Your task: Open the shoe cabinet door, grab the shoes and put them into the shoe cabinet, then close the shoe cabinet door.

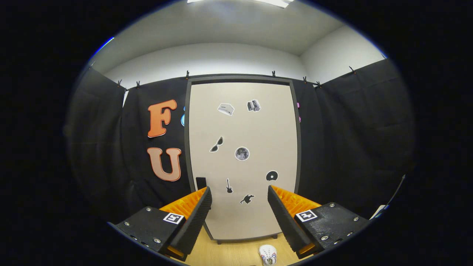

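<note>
While unreadable stickers dot the shut shoe cabinet door (242,159), gripper (239,197) fingers wide apart, white shoe (267,254) below.

I see black cloth (347,140) hung all round as the booth's wall, running left, far and right, held along its top edge by small clips (187,74). Above the cloth, plain pale room walls (207,59) rise to a grey ceiling (229,26), meeting in a corner on the far right. A bright ceiling light (275,2) shows at the very top. Near me, the floor (229,253) is light wood-grain board.
</note>
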A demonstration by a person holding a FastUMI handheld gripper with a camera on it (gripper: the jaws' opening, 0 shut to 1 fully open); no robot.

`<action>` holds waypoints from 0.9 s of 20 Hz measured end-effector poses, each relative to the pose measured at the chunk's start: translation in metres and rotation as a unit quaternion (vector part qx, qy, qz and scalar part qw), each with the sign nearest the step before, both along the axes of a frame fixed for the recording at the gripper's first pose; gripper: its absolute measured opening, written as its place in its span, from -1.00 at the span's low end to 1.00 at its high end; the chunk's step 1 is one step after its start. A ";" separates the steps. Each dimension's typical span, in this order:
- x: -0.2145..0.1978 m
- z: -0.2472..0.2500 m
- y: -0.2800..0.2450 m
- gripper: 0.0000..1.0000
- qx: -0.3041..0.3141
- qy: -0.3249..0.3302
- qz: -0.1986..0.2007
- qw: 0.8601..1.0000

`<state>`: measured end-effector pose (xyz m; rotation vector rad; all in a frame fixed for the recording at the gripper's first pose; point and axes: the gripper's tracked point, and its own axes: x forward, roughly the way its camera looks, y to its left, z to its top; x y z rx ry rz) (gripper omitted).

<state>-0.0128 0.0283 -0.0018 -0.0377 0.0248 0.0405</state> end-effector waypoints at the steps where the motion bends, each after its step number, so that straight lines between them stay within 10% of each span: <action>1: -0.001 -0.001 0.001 0.89 0.001 0.002 0.000 1.000; 18: -0.020 -0.011 0.005 0.89 -0.006 0.007 -0.005 1.000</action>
